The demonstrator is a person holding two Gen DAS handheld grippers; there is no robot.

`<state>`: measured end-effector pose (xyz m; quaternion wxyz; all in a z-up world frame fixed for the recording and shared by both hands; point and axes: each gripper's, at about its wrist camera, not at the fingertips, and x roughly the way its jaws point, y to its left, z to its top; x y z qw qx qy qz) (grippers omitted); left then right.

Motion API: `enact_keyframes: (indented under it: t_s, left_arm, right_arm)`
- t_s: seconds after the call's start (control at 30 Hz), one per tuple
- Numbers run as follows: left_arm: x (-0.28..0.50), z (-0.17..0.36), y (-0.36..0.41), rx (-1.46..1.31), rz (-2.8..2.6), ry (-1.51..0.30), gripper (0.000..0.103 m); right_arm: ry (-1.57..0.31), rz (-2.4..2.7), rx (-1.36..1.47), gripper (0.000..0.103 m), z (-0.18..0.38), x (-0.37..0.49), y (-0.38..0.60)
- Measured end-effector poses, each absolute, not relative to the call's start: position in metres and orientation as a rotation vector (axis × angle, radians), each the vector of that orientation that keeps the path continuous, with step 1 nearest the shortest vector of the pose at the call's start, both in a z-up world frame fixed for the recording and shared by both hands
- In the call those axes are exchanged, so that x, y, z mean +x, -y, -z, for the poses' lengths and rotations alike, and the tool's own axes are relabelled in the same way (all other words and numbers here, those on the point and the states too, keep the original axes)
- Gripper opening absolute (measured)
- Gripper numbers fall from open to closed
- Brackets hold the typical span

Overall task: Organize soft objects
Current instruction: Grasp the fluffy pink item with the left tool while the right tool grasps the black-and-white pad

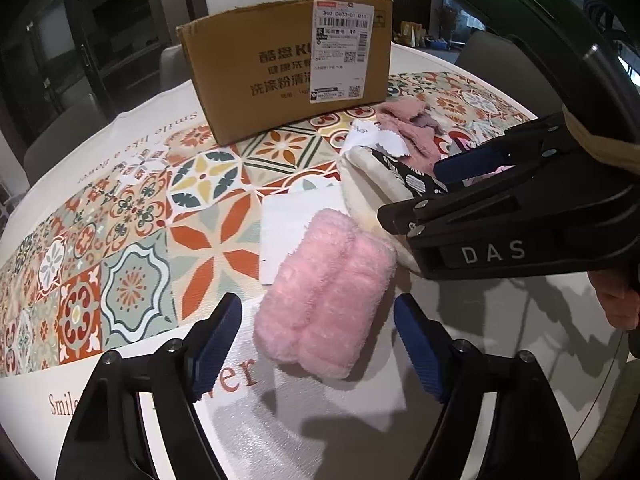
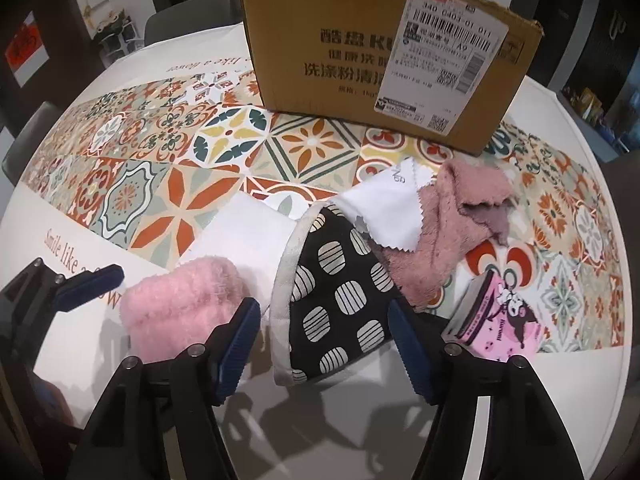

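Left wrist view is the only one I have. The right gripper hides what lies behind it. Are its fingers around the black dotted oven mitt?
Observer: Yes. The right gripper is open, with one finger on each side of the black fabric oven mitt with cream dots. I cannot tell whether the fingers touch it.
Operator: Does anything lie to the right of the mitt?
Observer: Yes. A small pink tissue pack with a cartoon print lies on the patterned tablecloth, close to the mitt's right edge.
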<state>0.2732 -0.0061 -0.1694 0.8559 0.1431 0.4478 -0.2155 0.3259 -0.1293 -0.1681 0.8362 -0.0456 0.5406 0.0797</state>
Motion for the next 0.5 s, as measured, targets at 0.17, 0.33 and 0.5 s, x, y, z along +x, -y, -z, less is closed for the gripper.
enact_keyframes:
  t_s: [0.17,0.33,0.5]
  left_arm:
    - [0.2759,0.1730,0.0072,0.294,0.458,-0.955,0.061]
    - [0.2782,0.1726,0.0054,0.269,0.455,-0.970,0.049]
    - [0.2762,0.1682,0.0053,0.235,0.446,-0.975,0.044]
  right_arm:
    - [-1.167,-0.174,-0.087,0.054,0.1729,0.3274,0.1308]
    - [-1.163,-0.189,-0.093,0.040,0.1717,0.3249,0.1296]
    - [-1.153,-0.210,-0.073,0.022,0.1669,0.3208,0.1314]
